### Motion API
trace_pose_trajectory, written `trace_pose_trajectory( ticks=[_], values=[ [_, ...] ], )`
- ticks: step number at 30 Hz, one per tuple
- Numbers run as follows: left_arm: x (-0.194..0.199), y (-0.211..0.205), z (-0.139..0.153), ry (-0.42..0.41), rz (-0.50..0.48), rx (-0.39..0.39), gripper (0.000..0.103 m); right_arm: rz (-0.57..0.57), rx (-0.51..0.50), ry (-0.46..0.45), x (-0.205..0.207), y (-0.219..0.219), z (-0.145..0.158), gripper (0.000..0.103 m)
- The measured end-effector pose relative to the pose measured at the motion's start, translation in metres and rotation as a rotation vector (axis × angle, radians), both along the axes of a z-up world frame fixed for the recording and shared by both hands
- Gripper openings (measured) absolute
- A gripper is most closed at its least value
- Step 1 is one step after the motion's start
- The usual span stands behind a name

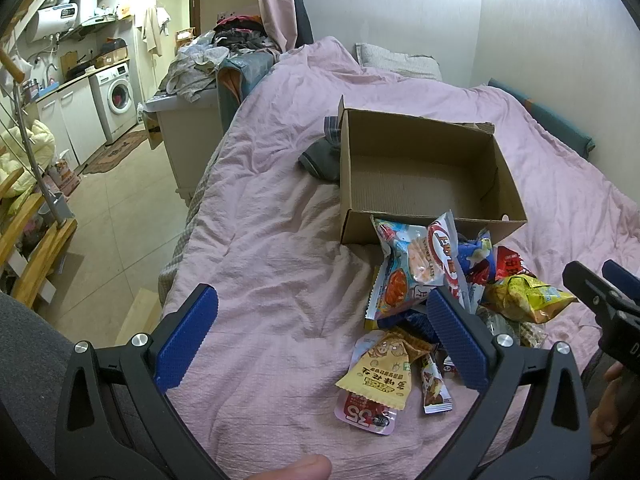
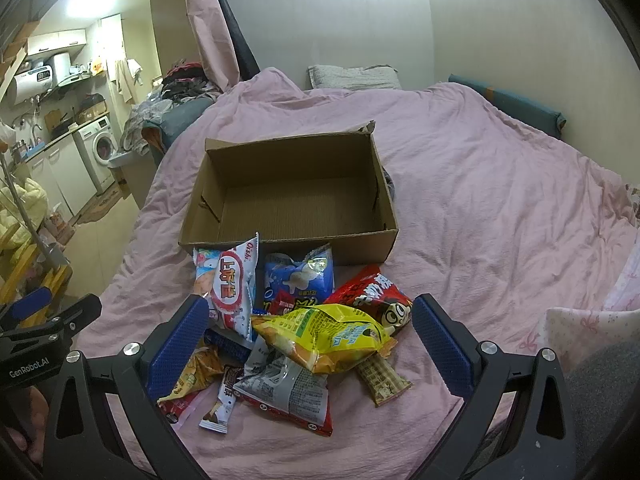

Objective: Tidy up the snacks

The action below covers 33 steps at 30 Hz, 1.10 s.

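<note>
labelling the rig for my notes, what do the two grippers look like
Both match: the left gripper and right gripper have black angular frames with triangular cut-outs, silver round screws, and blue textured pads. White "GenRobot.AI" lettering shows on the left one's side.

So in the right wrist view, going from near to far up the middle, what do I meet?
Grey and red foil packet → yellow crinkled snack bag → blue snack bag → open brown cardboard box → grey pillow.

Both wrist views near, sharing box (image 1: 428,184)
</note>
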State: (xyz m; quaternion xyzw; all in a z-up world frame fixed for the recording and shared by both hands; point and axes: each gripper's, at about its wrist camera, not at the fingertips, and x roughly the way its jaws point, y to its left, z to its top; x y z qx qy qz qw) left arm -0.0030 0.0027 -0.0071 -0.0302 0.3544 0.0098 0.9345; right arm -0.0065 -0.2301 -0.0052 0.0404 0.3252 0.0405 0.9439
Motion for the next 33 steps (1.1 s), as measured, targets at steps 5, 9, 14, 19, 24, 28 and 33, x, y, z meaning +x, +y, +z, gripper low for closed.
trace_pose_trajectory(
  ticks=[5, 9, 14, 19, 24, 28, 33],
  values=[
    [0.001, -0.0006, 0.0008, 0.001, 0.001, -0.002, 0.103, 0.002, 0.003, 0.0, -0.0001, 0.0004, 0.0001, 0.103],
    [0.0, 0.0008, -0.0048, 0.001, 0.003, -0.004, 0.103, 0.003, 0.007, -0.001, -0.0001, 0.0011, 0.0004, 0.103],
    [0.0009, 0.0001, -0.0034, 0.001, 0.001, -0.003, 0.103, 0.003, 0.006, 0.001, -0.0001, 0.0011, 0.0002, 0.103],
    [0.001, -0.0001, -0.0035, 0.001, 0.002, -0.002, 0.103, 0.003, 0.007, 0.001, 0.0002, 0.0011, -0.0001, 0.103],
    [0.0009, 0.0, -0.0036, 0.001, 0.002, -0.002, 0.103, 0.003, 0.006, 0.001, 0.0004, 0.0005, -0.0003, 0.103],
    [0.0012, 0.0, -0.0033, 0.003, 0.002, -0.003, 0.103, 0.002, 0.007, 0.002, 0.0006, 0.0001, -0.0003, 0.103],
    [0.0008, 0.0003, -0.0044, 0.005, 0.001, -0.002, 0.103, 0.001, 0.009, 0.004, 0.0005, -0.0003, -0.0006, 0.103]
  ],
)
